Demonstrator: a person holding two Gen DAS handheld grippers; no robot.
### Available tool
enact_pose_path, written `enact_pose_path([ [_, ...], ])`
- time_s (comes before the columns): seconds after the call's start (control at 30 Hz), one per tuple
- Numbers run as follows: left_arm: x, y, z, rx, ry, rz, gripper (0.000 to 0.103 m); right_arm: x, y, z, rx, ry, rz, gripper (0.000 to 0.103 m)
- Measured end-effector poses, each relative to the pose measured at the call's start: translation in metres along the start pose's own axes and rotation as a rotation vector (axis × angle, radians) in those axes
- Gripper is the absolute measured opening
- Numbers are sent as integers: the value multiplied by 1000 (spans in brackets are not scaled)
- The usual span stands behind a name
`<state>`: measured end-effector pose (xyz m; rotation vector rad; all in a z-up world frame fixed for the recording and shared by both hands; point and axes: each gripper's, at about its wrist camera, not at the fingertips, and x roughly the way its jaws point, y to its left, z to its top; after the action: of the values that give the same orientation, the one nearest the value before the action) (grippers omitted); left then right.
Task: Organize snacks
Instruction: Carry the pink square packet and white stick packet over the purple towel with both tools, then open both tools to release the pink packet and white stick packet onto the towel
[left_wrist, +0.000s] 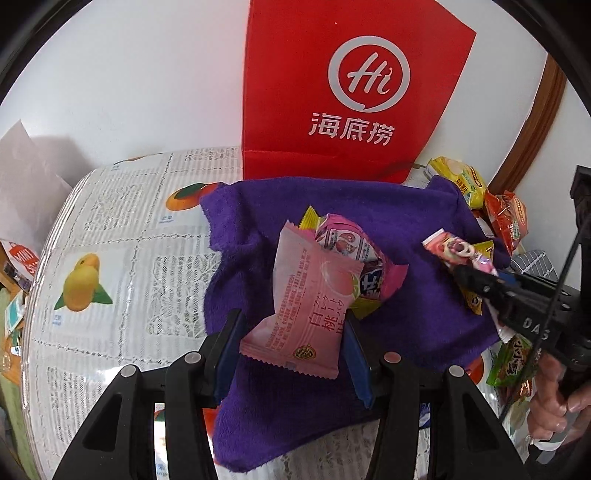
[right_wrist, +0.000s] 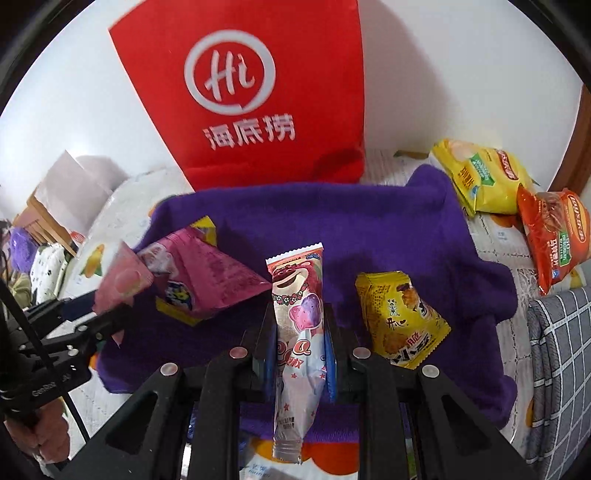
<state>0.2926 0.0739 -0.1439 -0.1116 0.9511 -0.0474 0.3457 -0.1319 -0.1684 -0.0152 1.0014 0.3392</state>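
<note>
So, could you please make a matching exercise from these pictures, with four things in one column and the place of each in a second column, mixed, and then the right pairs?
Things:
1. pale pink peach packet
2. long bear-print packet
3. red paper bag
4. orange chip bag

Places:
A. upright against the wall, behind the purple cloth
B. between the fingers of the right gripper
C. off the cloth, beside the yellow chip bag
D. between the fingers of the left gripper

Pairs: 1-D, 2-B, 3-A, 4-C
</note>
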Motion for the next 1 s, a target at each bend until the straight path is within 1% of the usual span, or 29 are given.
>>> enact_pose_path([
  [0.4,15,-7,2,10,20,-21,49,21,2,3,-14,58,-11,22],
  [0.57,17,-6,1,16,29,-13,49,27,2,3,-23,68,-39,25],
  [0.6,17,-5,0,13,35,-13,49,28,1,3,-24,67,-42,26],
  [0.67,16,-3,0,4,46,-27,50,26,2,3,-29,63,-46,37],
  [0.77,14,-4,0,1,66,-28,52,17,4,2,-31,37,-47,49],
  [0.8,12,-5,-1,3,68,-23,52,14,5,2,-33,33,-48,51],
  [0.83,10,-6,-2,4,68,-17,53,8,7,2,-34,24,-49,53],
  [0.87,8,-7,-2,5,68,-18,56,4,7,1,-33,17,-49,53],
  [0.9,5,-8,-4,7,66,-20,62,-3,9,0,-32,8,-48,53],
  [0.97,-1,-8,-6,6,62,-5,69,-13,11,-2,-35,-1,-44,53],
  [1.0,-3,-8,-8,9,61,6,69,-18,11,-3,-36,-4,-44,53],
])
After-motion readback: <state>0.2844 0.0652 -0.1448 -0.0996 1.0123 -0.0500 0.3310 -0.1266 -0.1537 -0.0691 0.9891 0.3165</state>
